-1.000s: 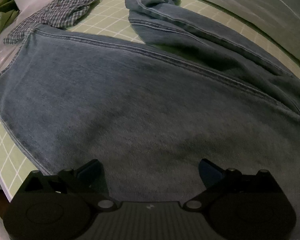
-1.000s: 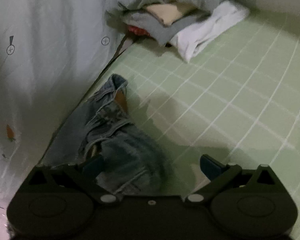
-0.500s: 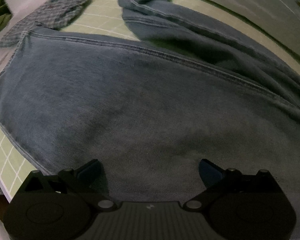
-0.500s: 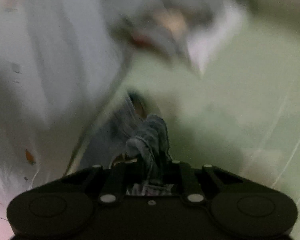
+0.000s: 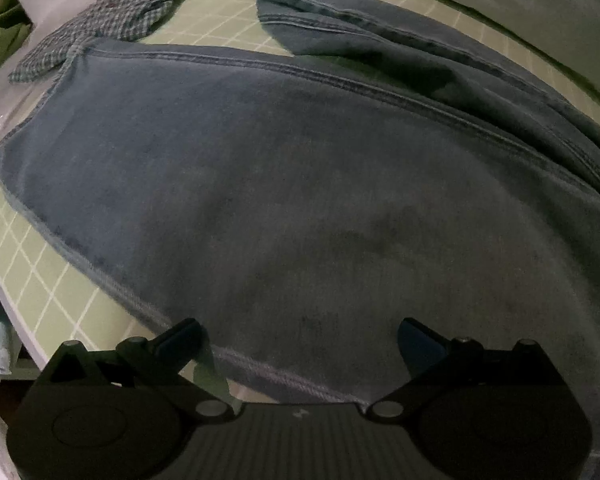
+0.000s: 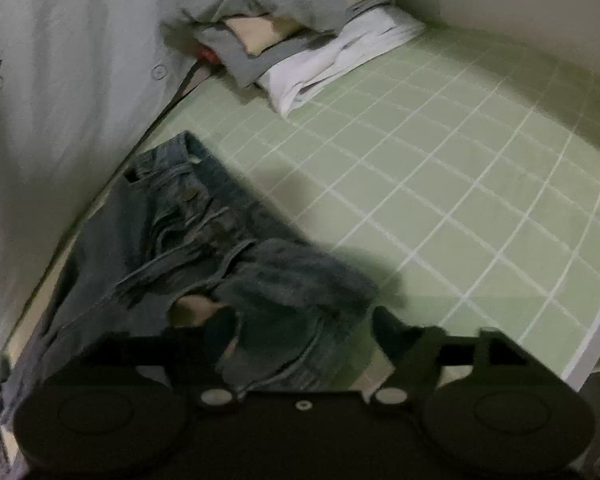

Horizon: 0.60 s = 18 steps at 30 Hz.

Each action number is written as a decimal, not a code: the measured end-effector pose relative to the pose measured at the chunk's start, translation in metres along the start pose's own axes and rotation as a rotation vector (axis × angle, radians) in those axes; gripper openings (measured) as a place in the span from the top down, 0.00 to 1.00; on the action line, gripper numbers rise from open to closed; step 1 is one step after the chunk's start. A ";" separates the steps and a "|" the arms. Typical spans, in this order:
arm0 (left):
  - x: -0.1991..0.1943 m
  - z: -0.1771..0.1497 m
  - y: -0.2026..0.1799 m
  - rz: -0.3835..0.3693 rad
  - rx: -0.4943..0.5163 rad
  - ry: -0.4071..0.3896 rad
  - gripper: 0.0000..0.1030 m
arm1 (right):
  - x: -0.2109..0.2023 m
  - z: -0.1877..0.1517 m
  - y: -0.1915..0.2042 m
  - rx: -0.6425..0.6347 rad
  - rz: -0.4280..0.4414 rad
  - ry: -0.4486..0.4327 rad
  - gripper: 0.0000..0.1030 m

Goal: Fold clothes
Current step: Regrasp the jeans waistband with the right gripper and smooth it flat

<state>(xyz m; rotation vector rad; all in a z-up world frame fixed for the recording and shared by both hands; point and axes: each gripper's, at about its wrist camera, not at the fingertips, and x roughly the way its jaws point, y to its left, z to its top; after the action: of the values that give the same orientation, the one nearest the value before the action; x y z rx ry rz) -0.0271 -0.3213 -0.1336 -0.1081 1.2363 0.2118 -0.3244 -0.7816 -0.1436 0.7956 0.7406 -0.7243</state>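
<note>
Blue jeans [image 5: 300, 184] lie spread on the green checked bed sheet [image 5: 32, 280], one leg flat and wide, the other leg [image 5: 400, 48] bunched behind it. My left gripper [image 5: 300, 340] is open, low over the near hem of the flat leg. In the right wrist view the jeans' waistband with its button [image 6: 188, 216] lies crumpled by the white curtain. My right gripper [image 6: 300, 332] is open, with the bunched denim [image 6: 292, 292] lying between its fingers.
A checked shirt [image 5: 132, 12] lies at the far left past the jeans. A pile of grey, cream and white clothes [image 6: 292, 32] sits in the bed's far corner. A white curtain [image 6: 60, 80] hangs along the bed. The bed edge [image 6: 596, 344] is at right.
My right gripper was shut on a pinch of denim half a second ago and has opened, dropping the fabric. My left gripper pulled back slightly toward the jeans' near hem.
</note>
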 end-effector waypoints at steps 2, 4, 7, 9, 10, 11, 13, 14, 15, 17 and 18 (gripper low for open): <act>-0.001 -0.004 -0.001 -0.004 -0.012 0.005 0.00 | 0.006 0.002 -0.002 0.000 -0.023 0.018 0.19; -0.002 -0.008 0.000 -0.006 -0.013 0.010 0.00 | 0.013 0.005 -0.005 0.024 0.017 0.042 0.21; -0.003 -0.014 0.001 -0.008 -0.024 0.018 0.00 | 0.022 0.006 -0.007 0.031 0.074 0.075 0.40; -0.004 -0.018 0.003 -0.012 -0.035 0.025 0.00 | 0.018 0.006 -0.006 -0.021 0.071 0.049 0.74; -0.004 -0.020 0.004 -0.017 -0.035 0.032 0.00 | 0.014 0.005 -0.008 -0.033 0.080 0.023 0.82; -0.005 -0.021 0.003 -0.020 -0.028 0.043 0.00 | 0.009 0.004 -0.011 -0.033 0.073 0.001 0.83; -0.008 -0.024 0.003 -0.009 -0.019 0.069 0.00 | 0.000 0.005 -0.015 -0.042 0.038 -0.039 0.84; -0.012 -0.027 0.003 0.002 -0.012 0.061 0.00 | -0.005 0.005 -0.017 -0.065 0.008 -0.063 0.84; -0.015 -0.029 0.002 0.012 -0.005 0.054 0.00 | -0.011 0.006 -0.019 -0.101 -0.031 -0.091 0.85; -0.021 -0.033 0.005 0.018 0.002 0.042 0.00 | -0.019 0.012 -0.033 -0.135 -0.109 -0.127 0.84; -0.022 -0.035 0.008 0.016 -0.003 0.042 0.00 | -0.022 0.015 -0.041 -0.147 -0.148 -0.142 0.84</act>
<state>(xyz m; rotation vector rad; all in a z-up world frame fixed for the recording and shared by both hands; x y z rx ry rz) -0.0680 -0.3230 -0.1239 -0.1054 1.2794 0.2266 -0.3638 -0.8081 -0.1330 0.5540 0.7202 -0.8405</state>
